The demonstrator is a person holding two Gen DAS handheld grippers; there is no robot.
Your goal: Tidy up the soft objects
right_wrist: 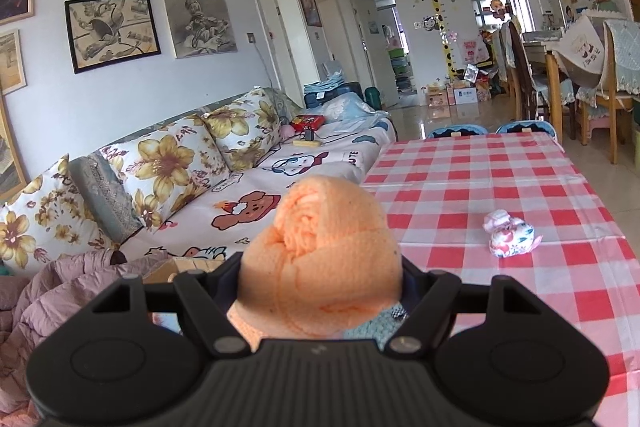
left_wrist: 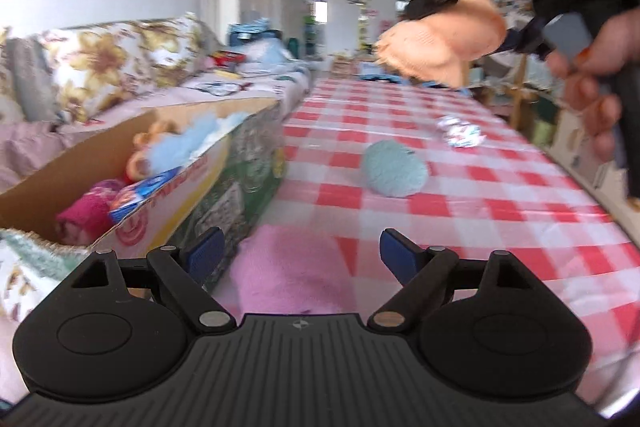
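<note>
My right gripper (right_wrist: 320, 279) is shut on a rolled orange cloth (right_wrist: 324, 255) and holds it in the air above the table; it also shows in the left wrist view (left_wrist: 440, 39). My left gripper (left_wrist: 302, 257) is open and empty, low over a pink cloth (left_wrist: 288, 271) on the red-checked table (left_wrist: 460, 227). A pale green rolled cloth (left_wrist: 394, 169) and a floral bundle (left_wrist: 460, 133) lie on the table; the bundle also shows in the right wrist view (right_wrist: 510, 235). A cardboard box (left_wrist: 180, 195) at the left holds several soft items.
A sofa (right_wrist: 192, 187) with floral cushions runs along the table's left side. Wooden chairs (right_wrist: 560, 87) and a second table stand at the far right. The checked table's far edge (right_wrist: 472, 139) borders open floor.
</note>
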